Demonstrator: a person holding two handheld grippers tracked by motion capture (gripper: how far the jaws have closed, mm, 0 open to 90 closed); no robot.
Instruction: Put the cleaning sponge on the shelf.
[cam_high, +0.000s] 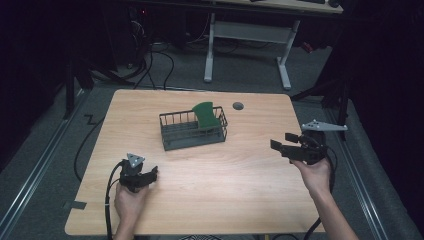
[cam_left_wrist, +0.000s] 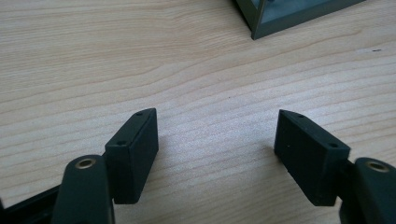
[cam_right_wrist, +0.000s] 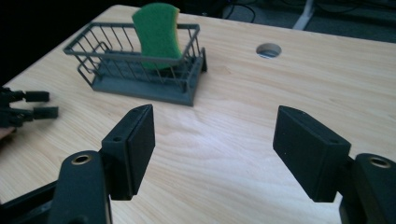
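Observation:
A dark grey wire basket (cam_high: 176, 135) stands in the middle of the wooden table, and a green sponge (cam_high: 205, 115) leans upright in its right end. In the right gripper view the basket (cam_right_wrist: 116, 60) and the sponge (cam_right_wrist: 157, 35) lie ahead and to the left. My left gripper (cam_high: 153, 173) rests low on the table, near the front left, short of the basket. Its jaws stand open over bare wood (cam_left_wrist: 217, 140), with a basket corner (cam_left_wrist: 280, 18) at the top. My right gripper (cam_high: 281, 143) hovers right of the basket, open (cam_right_wrist: 215, 140) with nothing between its jaws.
A round cable hole (cam_high: 238, 105) sits behind the basket near the table's far edge. The left gripper (cam_right_wrist: 28, 107) shows at the left edge of the right gripper view. Beyond the table stand a white desk frame (cam_high: 247, 37) and cables on the floor.

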